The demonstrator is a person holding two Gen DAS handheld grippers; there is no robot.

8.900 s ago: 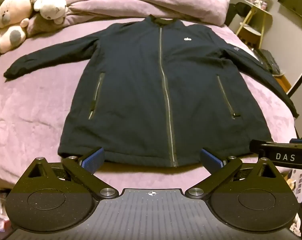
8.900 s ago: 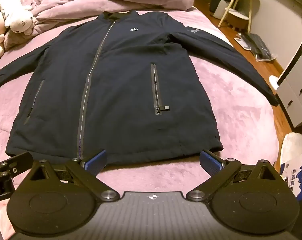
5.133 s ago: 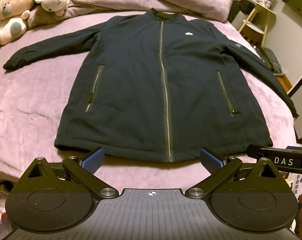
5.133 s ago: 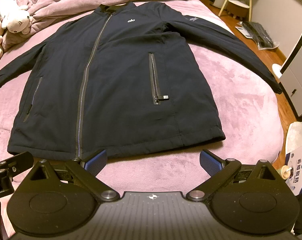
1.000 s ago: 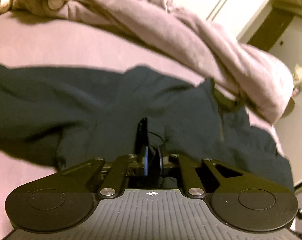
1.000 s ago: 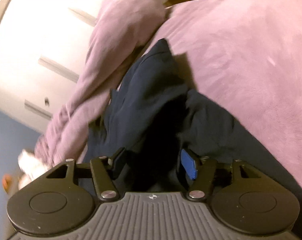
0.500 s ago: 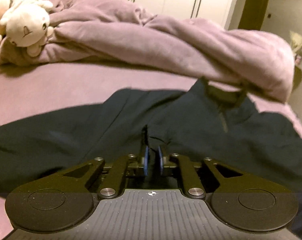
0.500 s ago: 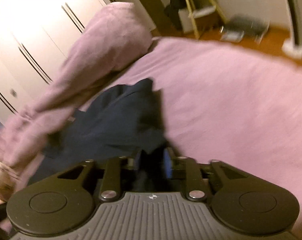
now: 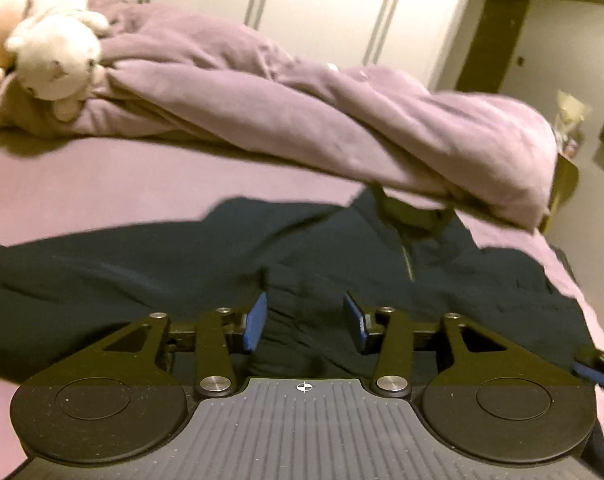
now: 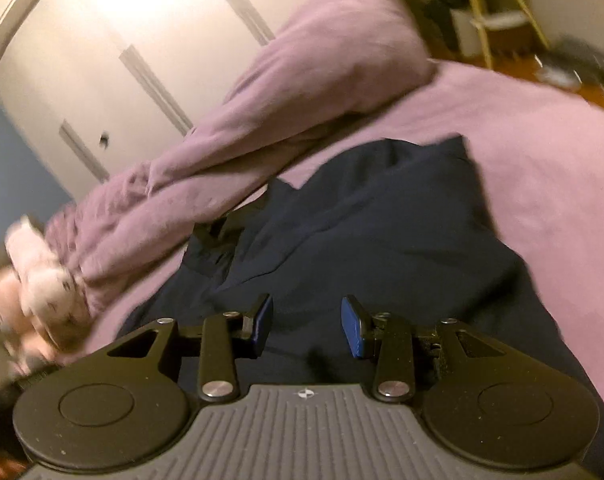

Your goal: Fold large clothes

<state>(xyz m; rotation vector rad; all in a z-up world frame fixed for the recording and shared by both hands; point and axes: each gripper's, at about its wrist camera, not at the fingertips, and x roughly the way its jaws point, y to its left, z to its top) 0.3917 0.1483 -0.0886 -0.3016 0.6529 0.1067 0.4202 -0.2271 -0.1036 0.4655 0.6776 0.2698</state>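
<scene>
Since a moment ago both tongs have let go: the left gripper (image 9: 305, 322) and right gripper (image 10: 306, 326) have just been opening and now stand partly apart, pinching nothing. The dark jacket (image 9: 342, 256) lies bunched below the rumpled duvet (image 9: 342, 120), its far sleeve (image 10: 402, 184) folded in, so one fold looks finished.

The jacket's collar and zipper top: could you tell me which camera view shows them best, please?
The left wrist view. There the jacket lies level and fairly sharp, with its collar at the edge of the purple duvet and the zipper running down from it. The right wrist view is tilted and blurred; the collar is only a dark fold, no zipper visible.
</scene>
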